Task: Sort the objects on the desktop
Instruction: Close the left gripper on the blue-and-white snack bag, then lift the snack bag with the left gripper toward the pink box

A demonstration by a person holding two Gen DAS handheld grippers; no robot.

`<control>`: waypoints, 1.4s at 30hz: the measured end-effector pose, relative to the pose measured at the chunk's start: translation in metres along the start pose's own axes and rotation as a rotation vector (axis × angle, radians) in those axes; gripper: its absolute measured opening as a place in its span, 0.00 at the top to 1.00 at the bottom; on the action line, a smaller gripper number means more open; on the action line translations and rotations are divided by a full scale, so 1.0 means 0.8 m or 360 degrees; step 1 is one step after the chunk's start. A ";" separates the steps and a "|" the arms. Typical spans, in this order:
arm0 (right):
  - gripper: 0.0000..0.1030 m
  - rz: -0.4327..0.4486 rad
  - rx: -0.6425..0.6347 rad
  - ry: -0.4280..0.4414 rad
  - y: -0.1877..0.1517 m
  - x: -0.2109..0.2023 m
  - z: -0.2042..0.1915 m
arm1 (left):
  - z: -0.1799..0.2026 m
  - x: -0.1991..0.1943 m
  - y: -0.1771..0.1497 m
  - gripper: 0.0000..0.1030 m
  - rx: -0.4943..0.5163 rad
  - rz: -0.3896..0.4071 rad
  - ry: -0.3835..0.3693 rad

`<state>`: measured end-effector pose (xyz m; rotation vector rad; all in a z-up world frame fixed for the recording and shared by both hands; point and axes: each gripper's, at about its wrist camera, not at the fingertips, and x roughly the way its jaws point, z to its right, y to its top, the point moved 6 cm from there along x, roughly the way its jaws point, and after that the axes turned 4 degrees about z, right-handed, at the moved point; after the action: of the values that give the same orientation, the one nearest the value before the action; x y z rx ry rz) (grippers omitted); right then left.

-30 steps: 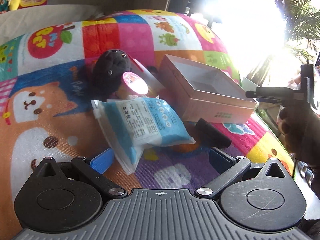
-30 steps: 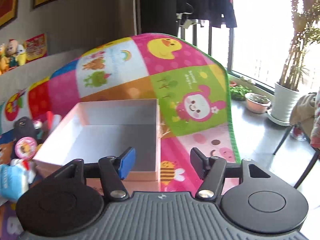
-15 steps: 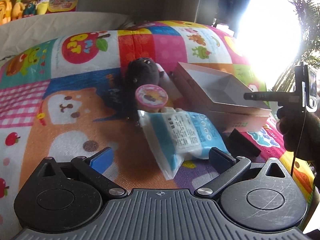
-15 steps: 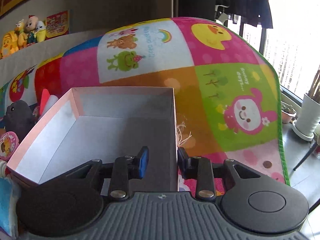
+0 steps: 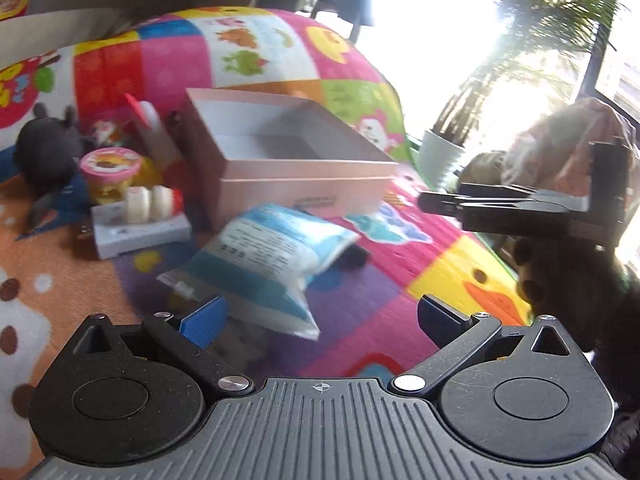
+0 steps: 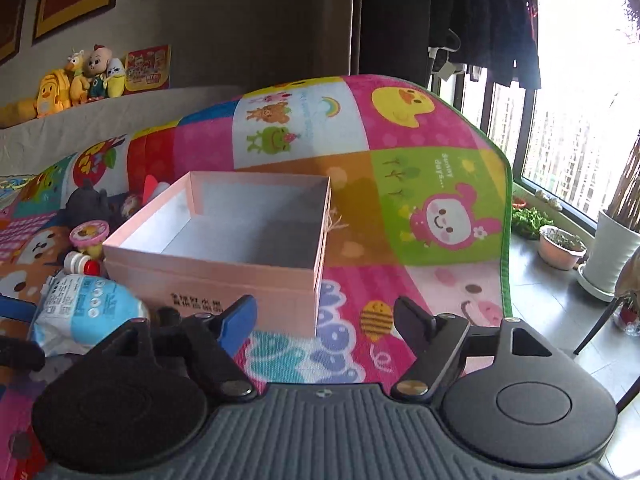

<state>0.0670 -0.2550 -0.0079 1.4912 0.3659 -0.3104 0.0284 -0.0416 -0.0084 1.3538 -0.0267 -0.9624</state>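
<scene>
**Both hands above the mat, nothing held**

I hold my left gripper [image 5: 320,314] over the colourful cartoon play mat [image 5: 448,264] that covers the table. Its fingers [image 5: 204,318] are spread wide and nothing is between them. Just in front of them lies the soft blue and white plastic packet [image 5: 276,256], flat on the mat, a little blurred in this view.

My right gripper [image 6: 324,318] has its fingers [image 6: 238,322] spread too; they are opening at this moment, and only the mat shows between them. Directly ahead stands the open pale pink cardboard box [image 6: 216,268], with nothing visible inside.

To the left of the box there is a group of small things: a small cup with a pink lid [image 5: 110,168], a white flat box with white rolls on top [image 5: 140,224], a dark grey plush toy [image 5: 46,152] and a clear bottle with a red cap [image 5: 150,128] that leans near the box corner. The packet lies in front of the box, near its left part.
</scene>
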 end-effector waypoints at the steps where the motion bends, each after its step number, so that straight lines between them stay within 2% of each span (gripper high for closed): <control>1: 0.18 -0.0014 0.0000 0.0010 -0.006 -0.002 -0.001 | 0.008 -0.005 -0.006 0.00 0.0011 0.0001 -0.0001; 3: 0.18 -0.0033 -0.0025 0.0052 -0.018 -0.008 -0.010 | 0.012 -0.015 -0.013 0.00 0.0001 0.0020 0.0071; 6: 0.18 -0.0058 -0.0071 0.0156 -0.027 -0.005 -0.034 | -0.001 -0.025 -0.013 0.00 0.0000 0.0098 0.0275; 8: 0.30 -0.0093 -0.0088 0.0248 -0.028 0.007 -0.054 | -0.014 -0.030 -0.009 0.00 -0.0033 0.0139 0.0414; 9: 0.47 -0.0121 -0.0106 0.0282 -0.028 0.016 -0.065 | -0.020 -0.034 -0.008 0.00 -0.0051 0.0144 0.0441; 10: 0.58 -0.0174 -0.0128 0.0299 -0.029 0.029 -0.075 | -0.026 -0.037 -0.005 0.00 -0.0064 0.0147 0.0452; 15: 0.59 -0.0343 -0.0046 0.0465 -0.031 0.066 -0.097 | -0.027 -0.045 0.001 0.00 0.0001 0.0139 0.0486; 17: 0.70 -0.0326 -0.0097 0.0451 -0.036 0.063 -0.104 | -0.025 -0.042 -0.001 0.00 0.0021 0.0119 0.0487; 18: 0.82 -0.0323 -0.0119 0.0449 -0.038 0.058 -0.106 | -0.024 -0.039 0.000 0.00 0.0027 0.0109 0.0485; 19: 0.83 -0.0339 -0.0107 0.0461 -0.039 0.052 -0.104 | -0.024 -0.034 0.001 0.00 0.0034 0.0102 0.0481; 21: 0.83 -0.0368 -0.0057 0.0469 -0.043 0.039 -0.093 | -0.023 -0.024 0.005 0.00 0.0052 0.0098 0.0467; 27: 0.83 -0.0331 -0.0041 0.0276 -0.071 -0.013 -0.046 | -0.016 0.028 0.026 0.00 0.0147 0.0026 0.0422; 31: 0.81 -0.0274 -0.0047 0.0189 -0.082 -0.036 -0.032 | -0.014 0.064 0.032 0.00 0.0135 -0.0028 0.0421; 32: 0.79 -0.0267 -0.0043 0.0186 -0.084 -0.037 -0.032 | -0.012 0.070 0.032 0.02 0.0132 -0.0040 0.0414; 35: 0.70 -0.0252 -0.0014 0.0205 -0.086 -0.038 -0.032 | -0.008 0.079 0.028 0.37 0.0157 -0.0087 0.0476; 37: 0.64 -0.0241 -0.0020 0.0208 -0.085 -0.037 -0.034 | -0.007 0.075 0.025 0.38 0.0151 -0.0095 0.0522; 42: 0.63 -0.0207 -0.0041 0.0187 -0.080 -0.034 -0.036 | 0.000 0.033 0.004 0.39 0.0168 -0.0082 0.0652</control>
<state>0.0141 -0.2307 -0.0559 1.4671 0.5603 -0.3212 0.0472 -0.0575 -0.0189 1.6344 0.2726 -0.7188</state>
